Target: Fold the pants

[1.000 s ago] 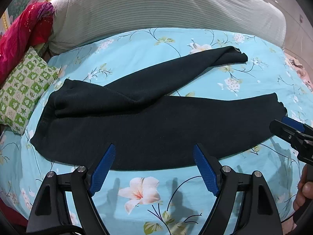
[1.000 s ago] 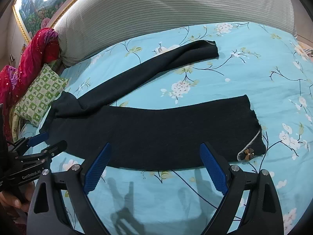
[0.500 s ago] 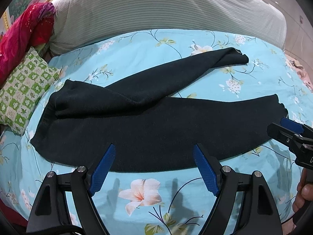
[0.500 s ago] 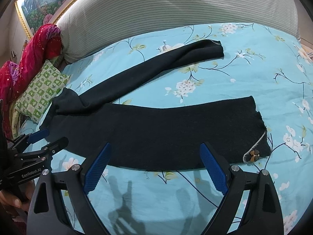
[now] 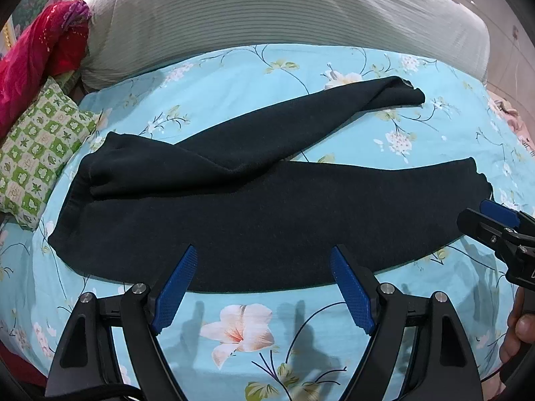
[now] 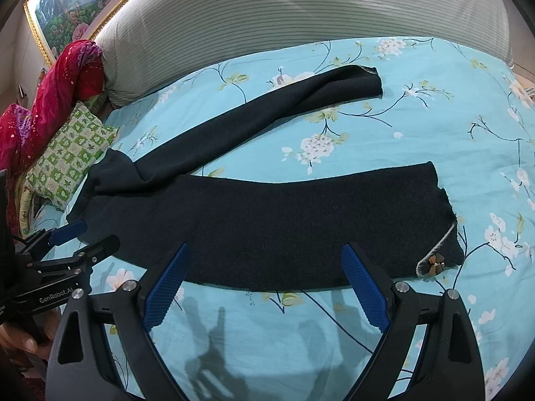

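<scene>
Pants (image 5: 267, 220), dark and unfolded, lie spread flat across the turquoise floral bedsheet (image 5: 234, 73), waistband toward 9 o'clock and both legs running toward 3 o'clock; the nearer leg stretches straight across the middle of each view, while the farther leg angles away toward 1 o'clock, its cuff well apart from the near one. In the right wrist view a small butterfly ornament (image 6: 436, 263) sits on the near cuff at about 4 o'clock. The left gripper (image 5: 262, 287) hangs just above the near edge of the pants by the seat, its blue-padded jaws spread wide and holding nothing. The right gripper (image 6: 265, 284) is likewise wide open and empty, poised over the near hem of the same leg closer to the cuff. A green checked pillow (image 5: 36, 163) rests at 9 o'clock beside the waistband, a red cloth (image 5: 40, 53) bunched behind it at 10 o'clock, and a grey striped bolster (image 5: 284, 10) runs along 12 o'clock
</scene>
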Tool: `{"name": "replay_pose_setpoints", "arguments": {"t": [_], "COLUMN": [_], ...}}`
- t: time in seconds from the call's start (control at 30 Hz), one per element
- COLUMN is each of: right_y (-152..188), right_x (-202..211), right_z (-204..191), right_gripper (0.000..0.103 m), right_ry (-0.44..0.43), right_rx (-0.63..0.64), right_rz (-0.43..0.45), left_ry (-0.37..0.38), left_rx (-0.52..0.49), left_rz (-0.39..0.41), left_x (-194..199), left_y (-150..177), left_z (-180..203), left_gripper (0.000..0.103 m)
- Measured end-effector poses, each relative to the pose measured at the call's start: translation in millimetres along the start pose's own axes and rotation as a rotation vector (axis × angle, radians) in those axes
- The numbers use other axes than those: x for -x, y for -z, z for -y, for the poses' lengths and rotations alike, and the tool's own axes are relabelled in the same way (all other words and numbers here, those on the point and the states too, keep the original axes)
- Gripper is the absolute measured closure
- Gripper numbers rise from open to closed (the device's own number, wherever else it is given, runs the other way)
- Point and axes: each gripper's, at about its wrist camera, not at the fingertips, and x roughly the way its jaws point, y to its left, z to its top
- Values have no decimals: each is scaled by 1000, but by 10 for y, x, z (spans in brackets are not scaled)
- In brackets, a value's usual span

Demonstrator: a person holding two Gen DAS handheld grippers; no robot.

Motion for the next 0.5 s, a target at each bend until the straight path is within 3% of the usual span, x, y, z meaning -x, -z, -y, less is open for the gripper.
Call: {"name": "replay_pose_setpoints", "arguments": {"t": [0.5], "right_y": [1], "right_x": [-37], "right_z": [11], "right_gripper": [11], "right_ry": [10], "right_rx": [7], "right_rz": [19], "left_ry": [33], "left_rx": [-1], "left_rz": [-46], "left_x": [-118], "left_y": [-27], "left_z": [3], "left_gripper": [21]}}
